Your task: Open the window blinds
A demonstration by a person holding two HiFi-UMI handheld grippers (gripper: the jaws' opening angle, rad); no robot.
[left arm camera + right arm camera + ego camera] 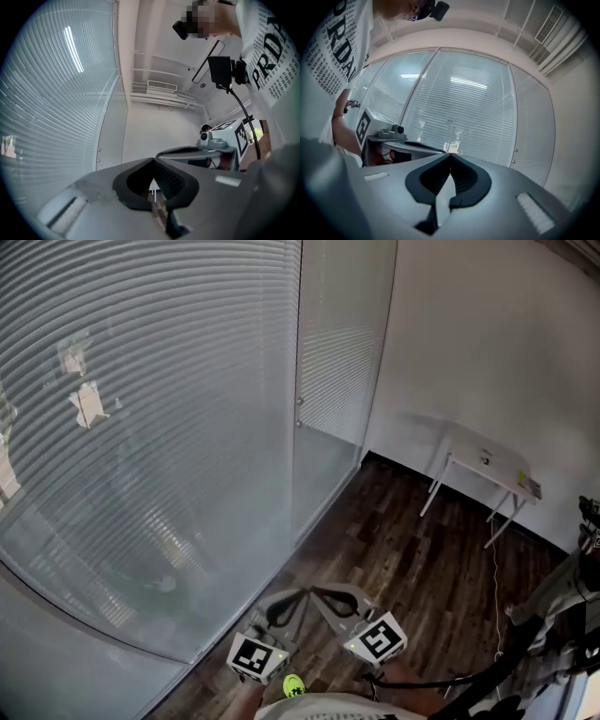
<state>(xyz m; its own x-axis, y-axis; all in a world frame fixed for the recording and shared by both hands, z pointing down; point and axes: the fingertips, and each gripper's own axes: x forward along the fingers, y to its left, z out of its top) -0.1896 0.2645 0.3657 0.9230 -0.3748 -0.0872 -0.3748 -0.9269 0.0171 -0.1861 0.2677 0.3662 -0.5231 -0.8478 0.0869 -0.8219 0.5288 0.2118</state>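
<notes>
The window blinds hang behind a curved glass wall on the left, their slats turned shut. They also fill the left of the left gripper view and the middle of the right gripper view. My left gripper and right gripper are side by side low in the head view, tips nearly meeting, some way short of the glass. The left gripper is shut with nothing in it. The right gripper is shut and empty too. Two small knobs sit on the frame of a narrow blind panel.
A small white folding table stands against the white wall at the right. Dark wood floor runs between the glass wall and the table. Equipment and cables crowd the lower right corner.
</notes>
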